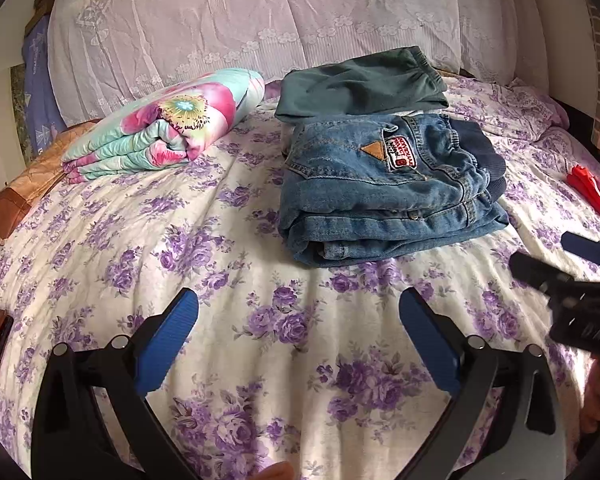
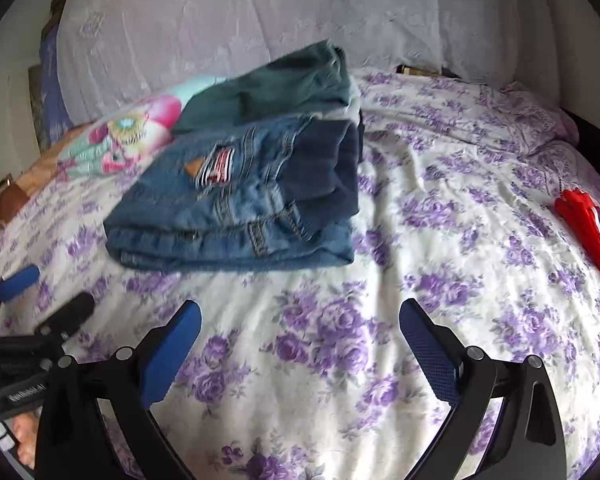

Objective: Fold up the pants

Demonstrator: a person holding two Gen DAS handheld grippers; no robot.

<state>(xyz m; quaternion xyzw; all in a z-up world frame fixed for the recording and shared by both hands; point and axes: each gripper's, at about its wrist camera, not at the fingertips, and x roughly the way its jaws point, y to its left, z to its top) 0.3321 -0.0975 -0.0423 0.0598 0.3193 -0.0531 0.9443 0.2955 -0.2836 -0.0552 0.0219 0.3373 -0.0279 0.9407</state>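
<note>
Folded blue jeans (image 1: 384, 196) with a red patch lie on the floral bedsheet (image 1: 228, 264); they also show in the right wrist view (image 2: 244, 216). Folded dark green pants (image 1: 360, 84) lie just behind them, also in the right wrist view (image 2: 272, 88). My left gripper (image 1: 298, 320) is open and empty, in front of the jeans. My right gripper (image 2: 300, 328) is open and empty, in front and to the right of the jeans. Each gripper shows at the edge of the other's view: the right one (image 1: 572, 276), the left one (image 2: 40, 300).
A folded flowered quilt (image 1: 160, 128) lies at the back left. A red garment (image 2: 588, 228) lies at the right edge of the bed. A lilac lace cover (image 1: 260, 12) drapes over the headboard. A brown object (image 1: 16, 204) sits at the left edge.
</note>
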